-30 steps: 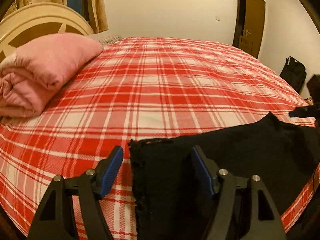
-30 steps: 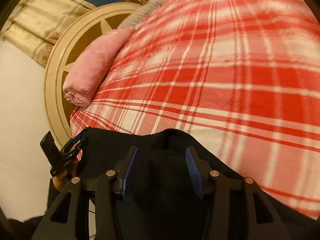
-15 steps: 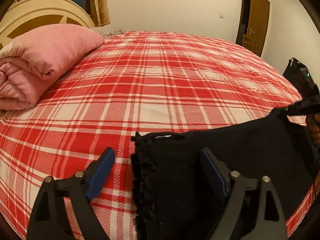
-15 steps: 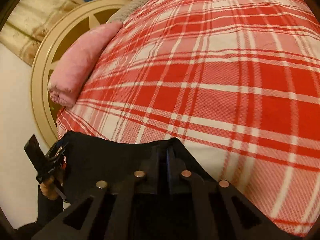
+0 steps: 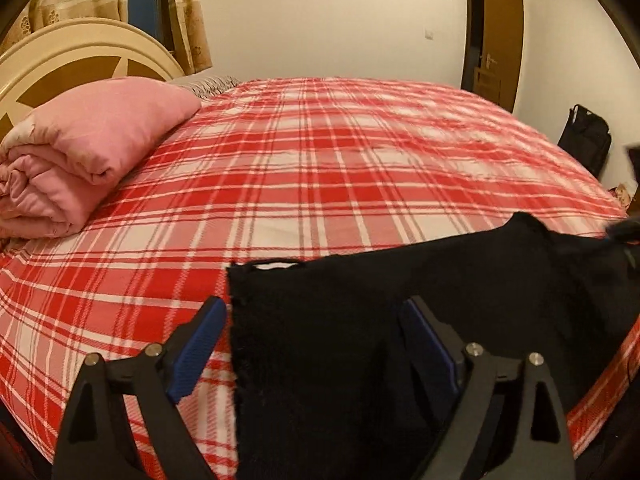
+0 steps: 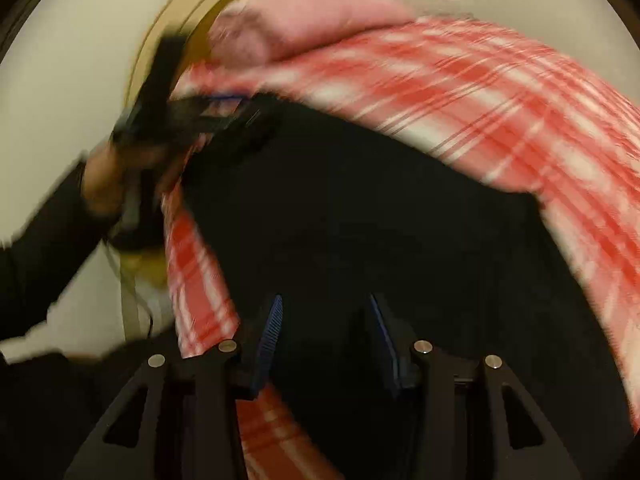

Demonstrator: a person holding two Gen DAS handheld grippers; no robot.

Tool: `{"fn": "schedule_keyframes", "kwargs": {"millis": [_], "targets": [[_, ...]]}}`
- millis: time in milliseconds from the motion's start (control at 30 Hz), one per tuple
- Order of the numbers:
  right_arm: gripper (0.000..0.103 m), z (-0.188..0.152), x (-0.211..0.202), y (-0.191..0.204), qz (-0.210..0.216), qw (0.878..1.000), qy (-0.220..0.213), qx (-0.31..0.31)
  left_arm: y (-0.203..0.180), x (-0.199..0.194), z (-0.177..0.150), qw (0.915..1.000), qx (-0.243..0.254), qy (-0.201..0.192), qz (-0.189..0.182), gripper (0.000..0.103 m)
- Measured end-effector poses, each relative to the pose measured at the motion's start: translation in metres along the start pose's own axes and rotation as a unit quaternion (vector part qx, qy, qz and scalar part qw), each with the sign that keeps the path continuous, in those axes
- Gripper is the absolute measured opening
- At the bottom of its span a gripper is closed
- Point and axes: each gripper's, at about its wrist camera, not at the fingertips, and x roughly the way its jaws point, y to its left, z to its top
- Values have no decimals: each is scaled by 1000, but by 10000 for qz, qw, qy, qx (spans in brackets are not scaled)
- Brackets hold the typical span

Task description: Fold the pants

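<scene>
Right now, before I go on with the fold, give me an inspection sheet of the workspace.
Surface: bed with red plaid sheet, flat.
Job's things: black pants on the sheet's near edge.
Clutter: folded pink blanket by the headboard.
Grippers: left claw open over the pants' edge; right claw open, just reopened over the pants, view blurred.
Cables: nothing seen.
Surroundings: curtains, brown door, black bag.
</scene>
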Motion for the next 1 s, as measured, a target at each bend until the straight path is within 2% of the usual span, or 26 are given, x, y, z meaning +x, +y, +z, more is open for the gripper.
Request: {"fn": "schedule_keyframes", "kwargs": {"millis": [67, 133, 200, 333, 400, 467, 567, 667, 733, 833, 1000], "targets": [[48, -14, 18, 15, 82, 9997, 235, -85, 1, 9, 1, 9999, -74, 35, 81, 92], [48, -22, 19, 31, -200, 9991, 99, -372, 4, 17, 1, 9995, -193, 174, 200, 92], [48, -24, 15, 35, -169, 9991, 133, -370, 10, 28, -3, 9984, -339, 399, 228, 92], [48, -20, -5, 47, -135, 9979, -285, -573, 13, 28, -11, 9975, -503, 480, 142, 92], [48, -19, 11, 48, -41, 9985, 36, -538, 9, 17, -12, 9982, -457, 366, 162, 92], [49, -25, 32, 44, -135, 9979, 325, -551, 5, 5, -14, 9988, -428, 218, 126, 92], [49, -24, 22, 45, -75, 9988, 244, -408, 1, 9, -19, 9987, -341, 334, 186, 94], [49, -28, 5, 41, 13, 9995, -129, -294, 3, 17, -24, 9981, -291, 440, 332, 94], [49, -31, 2, 40, 18, 9994, -201, -291, 7, 12, -24, 9982, -379, 348, 308, 93], [49, -34, -1, 40, 22, 9991, -291, -299, 19, 9, -26, 9973, -471, 230, 515, 94], [49, -33, 2, 50, -137, 9989, -323, -317, 23, 19, -23, 9974, -450, 268, 498, 99]]}}
